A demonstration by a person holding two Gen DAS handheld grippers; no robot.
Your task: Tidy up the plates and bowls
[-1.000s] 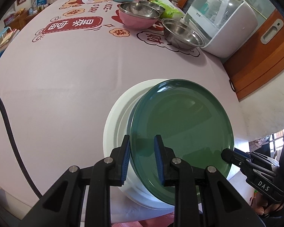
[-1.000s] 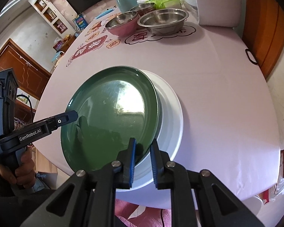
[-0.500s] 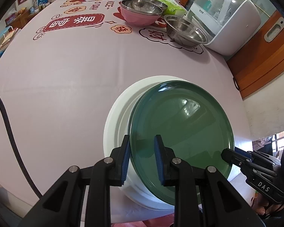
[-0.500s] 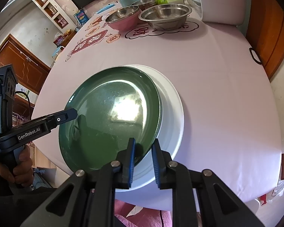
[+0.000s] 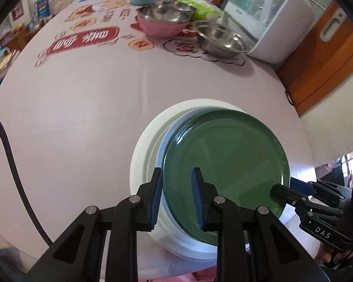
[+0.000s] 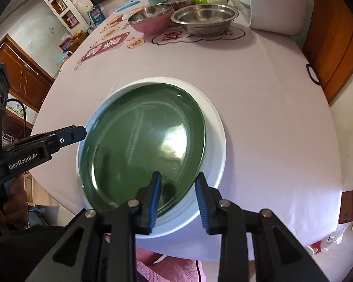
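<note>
While the round glossy dark green plate point(image 5: 226, 164) lay inside the larger round white plate point(image 5: 143, 164), the two sat stacked at the near edge of the round table under its pale pink printed tablecloth point(image 5: 82, 108). Seen from the left wrist, the green plate sat off-centre, shoved toward the right side of the white one, so a broad white crescent showed on the left. At that left rim the left gripper point(image 5: 176, 195) had its blue-padded fingers point(image 5: 156, 195) drawn close on the green plate's edge, one pad outside the rim and one over the plate's face, pinching it. On the right of the same view the right gripper point(image 5: 291, 190) reached the plates' opposite rim, a hand point(image 5: 334, 256) showing below it.

From the right wrist view the left gripper point(image 6: 82, 132) came in from the left, its tip touching the stacked rims. The right gripper point(image 6: 177, 199) had just been spreading its jaws; the green plate's point(image 6: 143, 145) near edge lay between the blue pads, which stood clear of it on both sides, over the white plate's point(image 6: 214, 145) rim.

Farther back stood a pink bowl with a steel bowl nested in it point(image 6: 150, 20), and to its right a wide stainless steel bowl point(image 6: 203, 20), well apart from the plates.
</note>
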